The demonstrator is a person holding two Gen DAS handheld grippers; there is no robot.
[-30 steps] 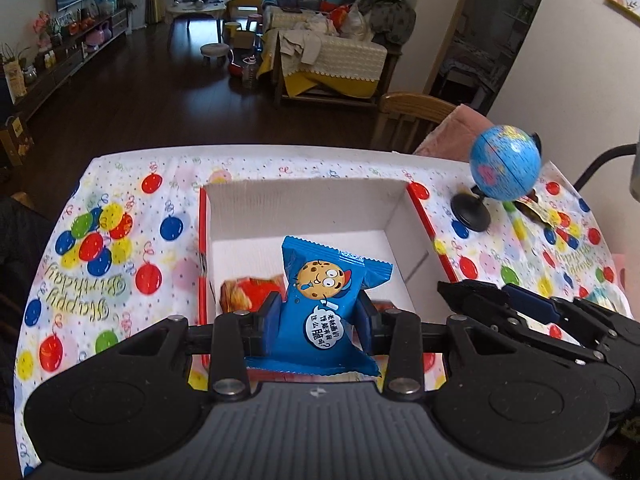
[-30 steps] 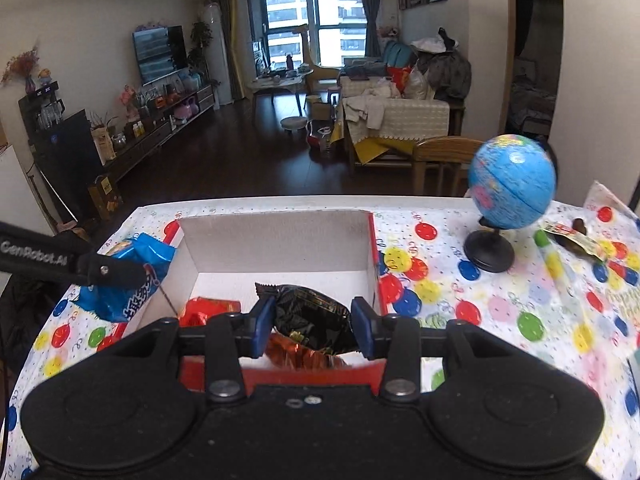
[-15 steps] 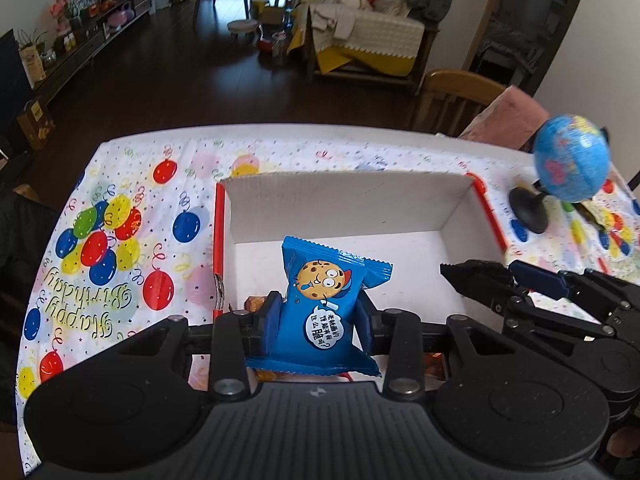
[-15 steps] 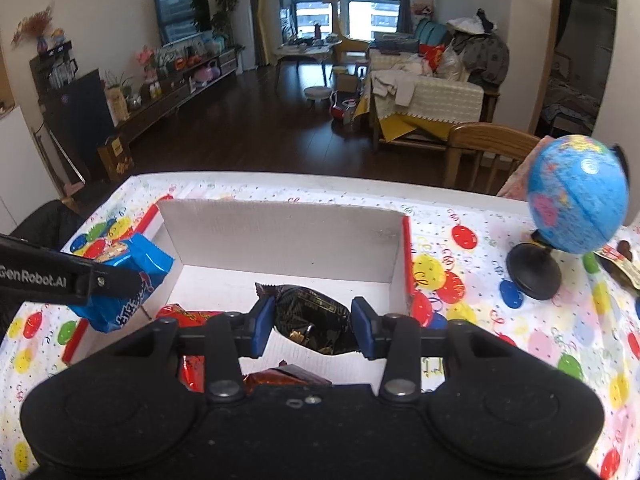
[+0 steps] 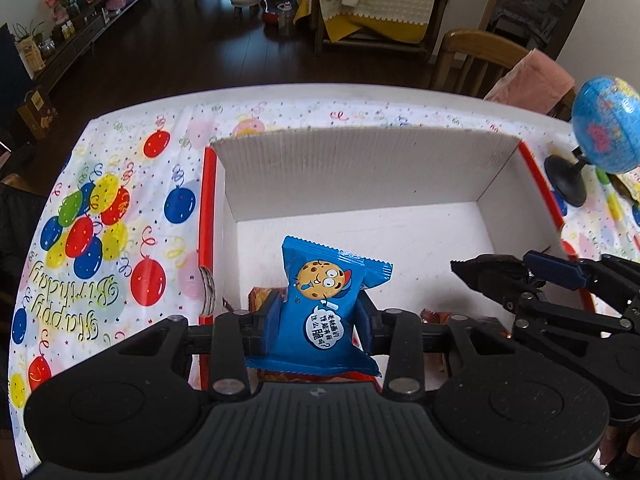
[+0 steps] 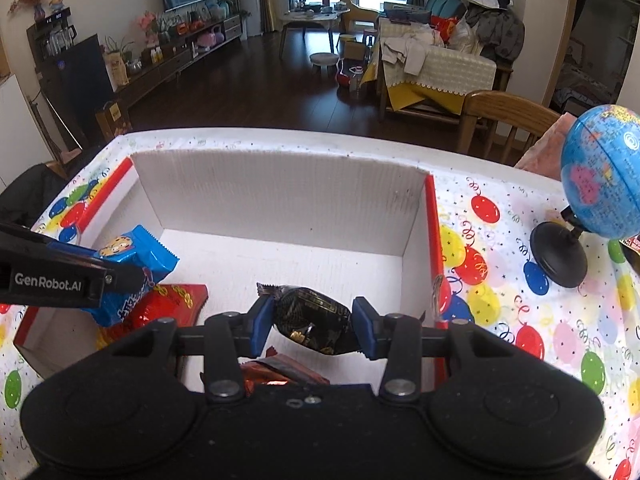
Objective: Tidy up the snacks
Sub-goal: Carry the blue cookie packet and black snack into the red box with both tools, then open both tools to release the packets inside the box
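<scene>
You are working over a white corrugated cardboard box (image 5: 360,168) with red outer sides, sitting open-topped in the middle of the desk (image 5: 120,208), which is wearing a glossy cloth printed with coloured balloons and "Happy Birthday". The box's ribbed far wall is standing upright and its floor is lying mostly bare toward the far side. Along the box's near side, crinkly foil snacks are lying: a shiny red packet (image 6: 172,306) at the near left, and more red-orange wrappers partly hidden under your grippers. A small blue globe (image 6: 600,176) on a round black base is standing on the desk beyond the box's right wall, apart from it. Past the desk's far edge, a wooden chair with a pink cloth is sitting close. Your left gripper (image 5: 318,316) is holding a smooth blue cookie packet (image 5: 324,300) with a cartoon cookie face and serrated ends, its blue pads pressing on both sides at a narrow opening, over the box's near left part. Your right gripper (image 6: 312,320) is holding a dark, crumpled black wrapper (image 6: 314,320) with gold print, twisted at one end, between its pads at a narrow opening, over the box's near right part, with the red foil lying beneath. Each gripper is showing at the edge of the other's view.
</scene>
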